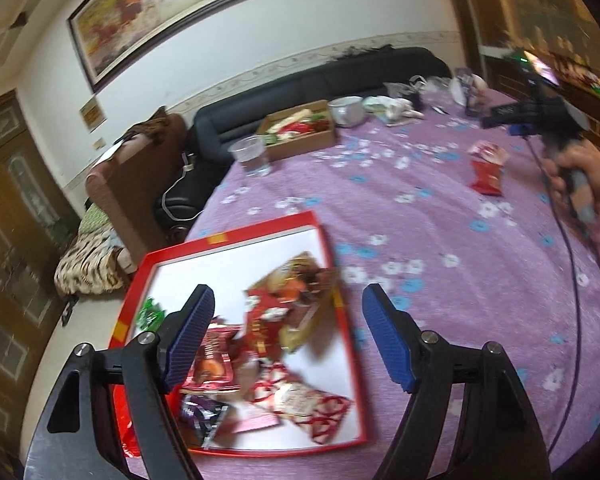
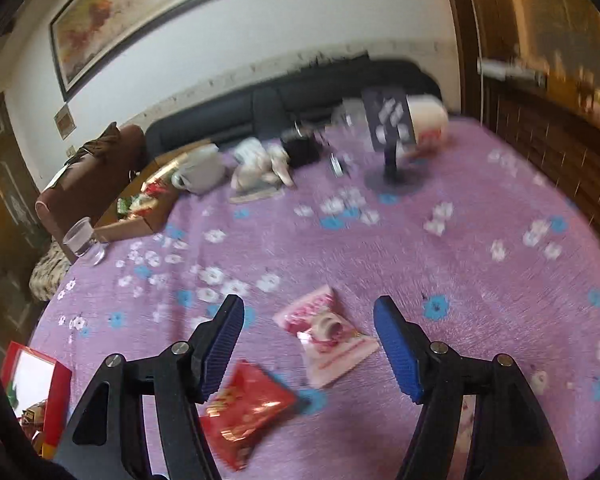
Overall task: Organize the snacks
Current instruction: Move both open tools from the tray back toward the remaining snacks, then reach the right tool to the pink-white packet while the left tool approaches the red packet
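surface [image 2: 480,292]: purple flowered cloth | landmark red tray [image 1: 342,312], snacks inside | beyond it clear cup [image 1: 252,156], cardboard box [image 1: 300,136], white mug [image 1: 346,110] | well right of it red packet [image 2: 248,408], pink packet [image 2: 328,336]

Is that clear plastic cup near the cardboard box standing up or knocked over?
Upright. The clear plastic cup stands on its base on the purple tablecloth, mouth upward, beside the cardboard box; some clear liquid seems to sit at its bottom.
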`<state>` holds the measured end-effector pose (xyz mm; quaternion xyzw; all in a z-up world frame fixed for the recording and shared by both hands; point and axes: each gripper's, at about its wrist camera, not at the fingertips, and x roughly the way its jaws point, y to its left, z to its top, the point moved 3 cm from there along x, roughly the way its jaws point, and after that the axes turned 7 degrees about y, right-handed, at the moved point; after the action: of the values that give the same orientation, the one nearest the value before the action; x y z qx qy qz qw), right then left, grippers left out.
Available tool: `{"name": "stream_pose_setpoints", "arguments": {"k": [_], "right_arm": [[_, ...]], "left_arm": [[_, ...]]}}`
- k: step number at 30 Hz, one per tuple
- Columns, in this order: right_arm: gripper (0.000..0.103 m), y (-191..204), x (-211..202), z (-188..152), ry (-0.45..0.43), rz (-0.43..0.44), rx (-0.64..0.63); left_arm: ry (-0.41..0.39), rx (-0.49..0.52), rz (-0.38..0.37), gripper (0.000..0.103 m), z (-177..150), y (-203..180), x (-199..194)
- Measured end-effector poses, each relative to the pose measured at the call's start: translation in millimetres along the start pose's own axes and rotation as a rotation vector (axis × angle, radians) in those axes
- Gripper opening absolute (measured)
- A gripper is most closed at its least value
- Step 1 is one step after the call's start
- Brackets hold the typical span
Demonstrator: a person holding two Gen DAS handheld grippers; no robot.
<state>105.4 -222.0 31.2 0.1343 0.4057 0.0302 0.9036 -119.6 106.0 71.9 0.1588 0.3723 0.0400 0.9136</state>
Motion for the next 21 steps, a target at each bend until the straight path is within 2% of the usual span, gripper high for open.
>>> {"name": "stream_pose_setpoints", "arguments": {"k": [2, 5, 7, 10, 14, 17, 19, 21], "right_arm": [[0.070, 0.0, 9.8, 0.2, 0.022, 0.055, -0.004], [0.070, 8.0, 23.8, -3.8, 0.060, 0.068, -0.033], [0.069, 11.4, 37.7, -5.0, 0.085, 0.043, -0.056], [0.066, 15.1, 44.2, -11.0, 0.086, -0.052, -0.121], [0.038, 11.4, 48.9, -15.8, 0.124, -0.159, -0.155], [0.034, 5.7, 42.4, -21.7, 0.166, -0.145, -0.127], [0.025, 3.3, 34.6, -29.9, 0.221, -0.126, -0.096], [0.009, 1.2, 23.4, -42.4, 0.264, -0.099, -0.072]], "left_arm": [[0.009, 0.024, -0.025, 0.076, 3.3, -13.5, -0.7], [0.017, 0.049, -0.057, 0.076, 7.4, -30.1, -3.6], [0.014, 0.069, -0.069, 0.076, 9.0, -40.7, -8.1], [0.010, 0.091, -0.079, 0.076, 9.4, -52.7, -14.6], [0.021, 0.100, -0.118, 0.076, 12.6, -62.8, -23.0], [0.026, 0.126, -0.154, 0.076, 19.0, -70.4, -27.0], [0.020, 0.154, -0.185, 0.076, 29.5, -76.1, -26.4], [0.021, 0.176, -0.214, 0.076, 41.2, -81.9, -20.8]]}}
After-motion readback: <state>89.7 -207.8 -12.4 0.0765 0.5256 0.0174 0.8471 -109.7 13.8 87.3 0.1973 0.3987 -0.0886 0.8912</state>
